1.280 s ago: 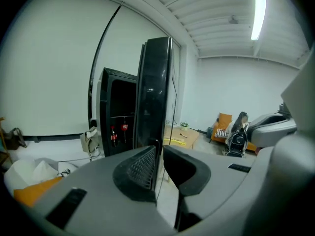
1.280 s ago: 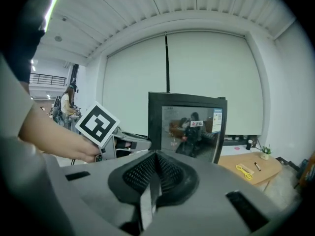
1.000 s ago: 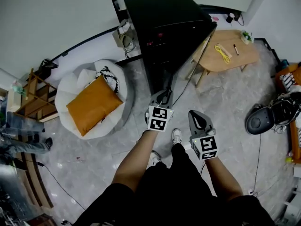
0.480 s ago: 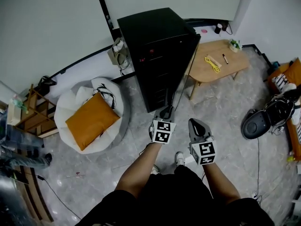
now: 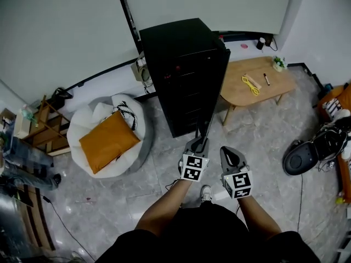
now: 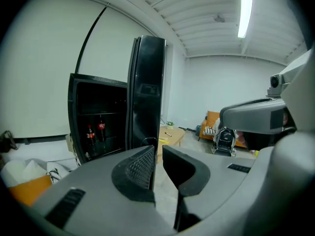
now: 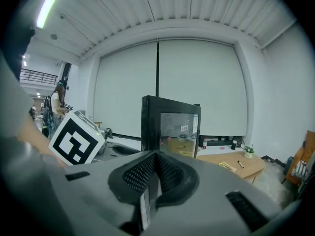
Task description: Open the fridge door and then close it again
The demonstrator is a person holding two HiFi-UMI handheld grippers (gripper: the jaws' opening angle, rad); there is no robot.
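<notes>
A tall black fridge [image 5: 184, 64] stands against the wall with its door [image 5: 218, 89] swung out, seen edge-on. My left gripper [image 5: 199, 142] is at the door's lower free edge, jaws nearly together and closed on it. In the left gripper view the door [image 6: 147, 92] rises just beyond the left gripper [image 6: 157, 168], and the open cabinet shows two bottles [image 6: 96, 132] on a shelf. My right gripper [image 5: 230, 153] hangs beside the left one, shut and holding nothing. In the right gripper view the right gripper [image 7: 155, 168] faces the fridge [image 7: 170, 127].
A low wooden table [image 5: 258, 84] with small items stands right of the fridge. A white beanbag with an orange cushion [image 5: 109, 136] lies to the left, with a wooden shelf [image 5: 38, 119] beyond. A dark round device [image 5: 301, 152] and cables sit on the floor at right.
Both grippers have drawn back from the fridge's body, the left one staying on the door's edge. The door stands swung further out, and the head view has shifted.
</notes>
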